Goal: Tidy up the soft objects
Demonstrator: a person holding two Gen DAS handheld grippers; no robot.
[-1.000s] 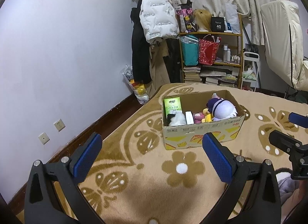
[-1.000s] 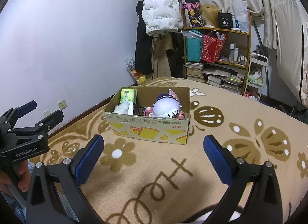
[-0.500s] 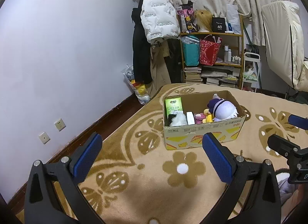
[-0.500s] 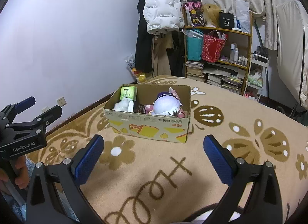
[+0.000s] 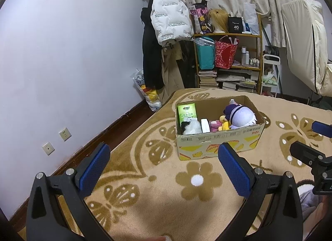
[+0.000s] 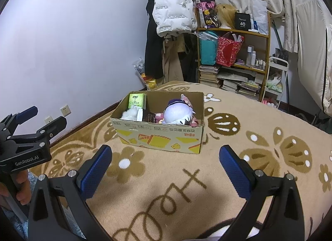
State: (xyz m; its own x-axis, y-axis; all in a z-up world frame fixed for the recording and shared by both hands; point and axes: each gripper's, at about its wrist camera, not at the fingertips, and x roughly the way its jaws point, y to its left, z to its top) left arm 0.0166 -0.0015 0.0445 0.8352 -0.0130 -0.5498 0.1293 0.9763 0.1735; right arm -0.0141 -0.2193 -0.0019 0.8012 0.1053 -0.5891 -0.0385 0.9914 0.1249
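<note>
A cardboard box (image 5: pixel 220 141) stands on the tan flowered blanket (image 5: pixel 157 191); it also shows in the right wrist view (image 6: pixel 159 137). Inside lie a purple-and-white plush doll (image 5: pixel 241 116), a pink and a yellow soft toy (image 5: pixel 220 124), a black-and-white fluffy toy (image 5: pixel 192 128) and a green carton (image 5: pixel 186 112). My left gripper (image 5: pixel 164 168) is open and empty, well short of the box. My right gripper (image 6: pixel 166 169) is open and empty, also short of the box. Each gripper shows at the edge of the other's view.
A wooden shelf (image 5: pixel 228 60) with bags, books and bottles stands at the back. A white puffer jacket (image 5: pixel 170 19) and dark clothes hang beside it. The purple wall (image 5: pixel 62 64) with sockets is on the left. A plastic bag (image 5: pixel 148 95) sits on the floor.
Both grippers have drawn back slightly from the box and drifted a little; the box looks a bit smaller. Both stay open and empty.
</note>
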